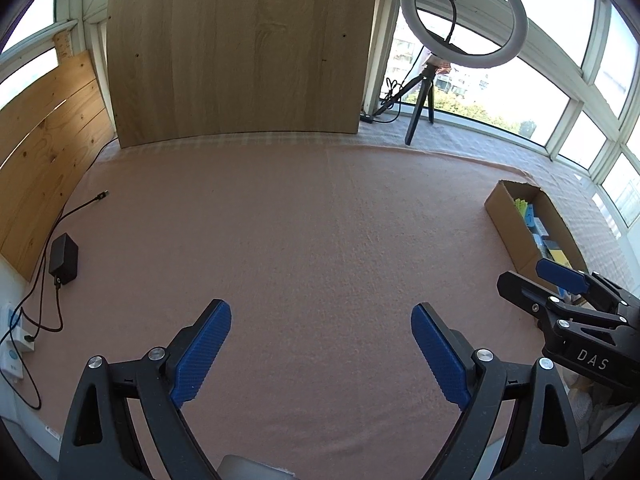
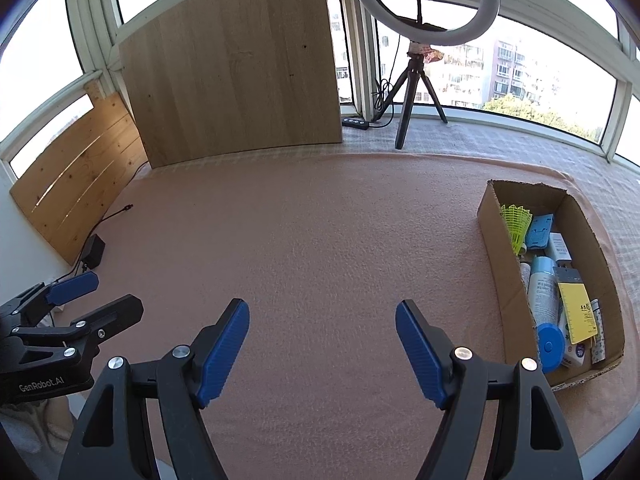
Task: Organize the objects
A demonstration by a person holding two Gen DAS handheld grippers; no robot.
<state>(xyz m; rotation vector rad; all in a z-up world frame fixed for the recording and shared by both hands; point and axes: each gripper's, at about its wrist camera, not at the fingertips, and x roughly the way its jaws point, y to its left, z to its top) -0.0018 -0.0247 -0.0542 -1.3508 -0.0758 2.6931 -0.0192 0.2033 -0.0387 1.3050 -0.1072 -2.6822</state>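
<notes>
A cardboard box [image 2: 490, 240] lies at the right on the pink cloth [image 2: 320, 240]. Inside it are a yellow-green shuttlecock [image 2: 517, 224], a light blue holder [image 2: 540, 232], a pale blue bottle with a blue cap [image 2: 543, 300], a yellow card [image 2: 576, 312] and several small packs. My right gripper [image 2: 322, 320] hovers open over bare cloth left of the box, nothing between its blue pads. My left gripper [image 1: 320, 324] is open too, over bare cloth. The box [image 1: 508, 220] shows at the right of the left wrist view, partly behind the right gripper [image 1: 532, 274].
A wooden board [image 2: 232, 68] leans upright at the back, a slatted pine panel [image 2: 80, 184] at the left. A ring light on a tripod [image 2: 416, 60] stands at the back right before the windows. A black adapter [image 1: 64, 258] with cables lies at the left edge.
</notes>
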